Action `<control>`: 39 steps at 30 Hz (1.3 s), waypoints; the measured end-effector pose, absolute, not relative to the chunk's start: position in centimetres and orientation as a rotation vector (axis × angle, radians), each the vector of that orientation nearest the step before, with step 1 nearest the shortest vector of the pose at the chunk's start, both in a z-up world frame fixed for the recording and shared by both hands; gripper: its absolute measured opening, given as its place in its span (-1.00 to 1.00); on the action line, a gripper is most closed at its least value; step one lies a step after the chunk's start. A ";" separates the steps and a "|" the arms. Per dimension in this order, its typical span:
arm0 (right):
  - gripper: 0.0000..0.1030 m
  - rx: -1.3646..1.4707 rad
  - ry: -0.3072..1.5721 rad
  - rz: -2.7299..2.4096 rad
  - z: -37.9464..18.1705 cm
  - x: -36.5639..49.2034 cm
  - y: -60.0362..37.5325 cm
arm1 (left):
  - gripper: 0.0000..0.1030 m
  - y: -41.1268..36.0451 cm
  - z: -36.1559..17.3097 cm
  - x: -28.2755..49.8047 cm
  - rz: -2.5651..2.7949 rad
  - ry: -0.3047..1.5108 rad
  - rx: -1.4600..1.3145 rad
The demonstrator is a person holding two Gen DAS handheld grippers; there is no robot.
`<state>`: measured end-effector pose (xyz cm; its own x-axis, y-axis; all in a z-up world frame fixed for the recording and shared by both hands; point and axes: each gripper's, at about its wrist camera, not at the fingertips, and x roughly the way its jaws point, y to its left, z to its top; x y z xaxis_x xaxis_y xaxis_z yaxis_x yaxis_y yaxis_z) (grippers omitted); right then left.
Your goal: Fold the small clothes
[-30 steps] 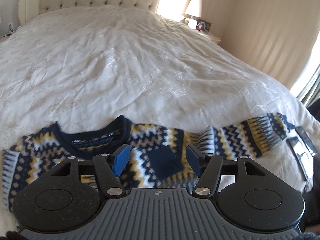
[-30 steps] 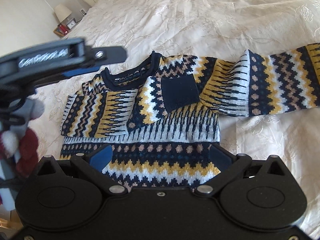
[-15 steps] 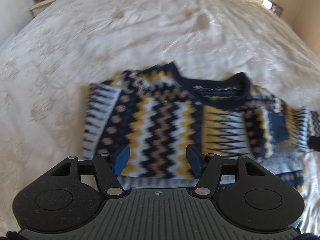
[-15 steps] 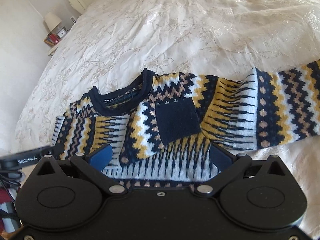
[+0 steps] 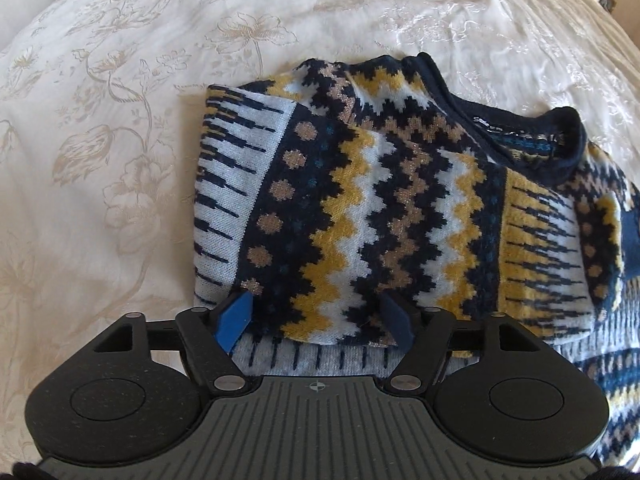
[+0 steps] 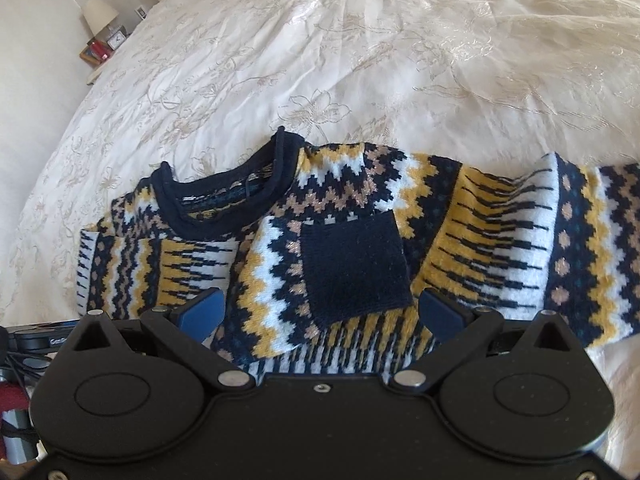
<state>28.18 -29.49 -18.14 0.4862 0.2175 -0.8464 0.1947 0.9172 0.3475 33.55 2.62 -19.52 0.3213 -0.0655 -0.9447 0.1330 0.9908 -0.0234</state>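
Note:
A small knitted sweater (image 5: 392,216) in navy, white and mustard zigzags lies flat on the bed, navy collar (image 5: 520,136) away from me. Its left sleeve (image 5: 320,216) is folded over the body. My left gripper (image 5: 318,316) is open, its blue pads low over the folded sleeve's end. In the right wrist view the sweater (image 6: 352,248) shows a navy chest pocket (image 6: 354,268), and the right sleeve (image 6: 560,248) stretches out to the right. My right gripper (image 6: 320,312) is open above the chest, holding nothing.
The cream embroidered bedspread (image 5: 120,120) surrounds the sweater on all sides. A bedside table with a lamp (image 6: 100,12) and a clock stands at the far left in the right wrist view. The left gripper's body (image 6: 36,336) shows at that view's lower left.
My left gripper has swung left and dropped close over the folded left sleeve. My right gripper has moved forward and lower over the chest pocket. Both stayed open.

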 end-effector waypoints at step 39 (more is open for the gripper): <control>-0.65 0.362 1.145 -0.188 -20.1 25.6 -33.0 | 0.81 1.2 -19.6 33.3 -0.102 1.226 0.152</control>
